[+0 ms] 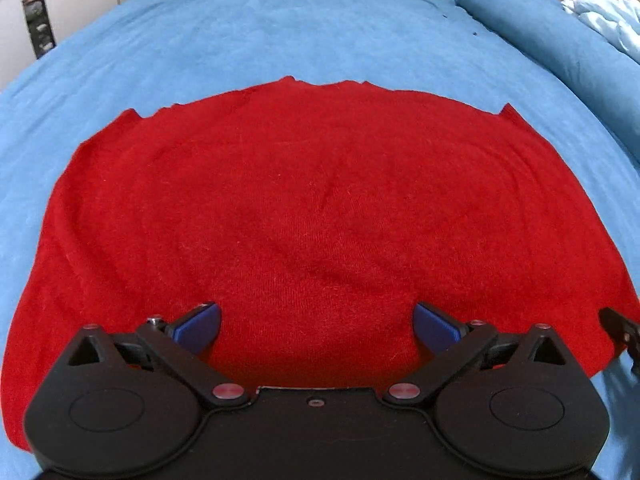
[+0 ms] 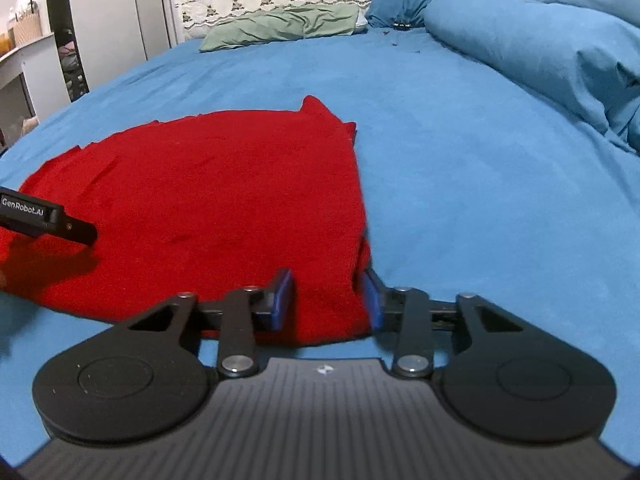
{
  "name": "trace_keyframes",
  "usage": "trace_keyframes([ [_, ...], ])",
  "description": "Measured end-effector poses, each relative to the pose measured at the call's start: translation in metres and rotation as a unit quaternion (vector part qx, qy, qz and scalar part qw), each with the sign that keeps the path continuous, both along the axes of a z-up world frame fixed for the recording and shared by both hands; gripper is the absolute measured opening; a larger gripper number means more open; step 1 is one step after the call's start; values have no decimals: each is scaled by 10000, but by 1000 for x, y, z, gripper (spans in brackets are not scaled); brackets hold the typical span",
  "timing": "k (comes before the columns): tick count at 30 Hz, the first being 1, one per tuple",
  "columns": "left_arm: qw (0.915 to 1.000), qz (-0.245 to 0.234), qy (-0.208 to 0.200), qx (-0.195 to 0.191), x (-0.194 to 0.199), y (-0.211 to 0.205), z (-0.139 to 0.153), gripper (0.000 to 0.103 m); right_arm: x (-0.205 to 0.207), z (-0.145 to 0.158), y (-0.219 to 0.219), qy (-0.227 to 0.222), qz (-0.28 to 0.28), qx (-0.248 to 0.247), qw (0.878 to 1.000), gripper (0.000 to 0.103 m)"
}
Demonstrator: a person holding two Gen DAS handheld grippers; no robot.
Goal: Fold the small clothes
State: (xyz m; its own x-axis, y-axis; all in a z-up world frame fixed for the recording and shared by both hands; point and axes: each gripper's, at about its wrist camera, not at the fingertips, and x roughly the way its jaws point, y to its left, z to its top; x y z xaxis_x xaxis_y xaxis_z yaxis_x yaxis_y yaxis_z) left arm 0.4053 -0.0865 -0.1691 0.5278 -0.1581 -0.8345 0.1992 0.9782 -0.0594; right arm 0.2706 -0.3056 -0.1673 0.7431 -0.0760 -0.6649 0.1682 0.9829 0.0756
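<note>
Red knit garment (image 1: 320, 220) lies spread flat on the blue bed sheet (image 1: 280, 32), near the bed's front edge. Left hand-held gripper (image 1: 316, 326) hovers over its near hem, blue pads spread wide, gripping nothing. Right hand-held gripper (image 2: 328, 300) sits at the garment's near right corner, fingers parted with the corner fabric between them, not pinched. A green pillow (image 2: 280, 24) lies well beyond.

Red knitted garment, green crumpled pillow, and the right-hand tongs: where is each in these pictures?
Red knitted garment (image 1: 320, 208): left wrist view, middle of the flat cloth.
Green crumpled pillow (image 2: 280, 26): right wrist view, middle of its top face.
Right tongs (image 2: 326, 298): right wrist view, midway between the blue tips, straddling the garment's near corner.
</note>
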Motion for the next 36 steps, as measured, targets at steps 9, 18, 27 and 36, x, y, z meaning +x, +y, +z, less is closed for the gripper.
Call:
trace_keyframes([
  [9,9995,-119,-294,-76,-7,20,30,103,5,44,-27,-202,-646,1690,9833,25],
  [18,9951,-21,-940,312,-47,112,67,103,83,154,106,-808,1702,2689,9446,19],
  [27,9961,299,-747,364,-102,155,21,103,143,59,298,1465,3564,2165,8970,19],
  [36,9939,344,-949,-439,-112,178,49,103,142,70,289,1346,3578,2026,9016,81],
])
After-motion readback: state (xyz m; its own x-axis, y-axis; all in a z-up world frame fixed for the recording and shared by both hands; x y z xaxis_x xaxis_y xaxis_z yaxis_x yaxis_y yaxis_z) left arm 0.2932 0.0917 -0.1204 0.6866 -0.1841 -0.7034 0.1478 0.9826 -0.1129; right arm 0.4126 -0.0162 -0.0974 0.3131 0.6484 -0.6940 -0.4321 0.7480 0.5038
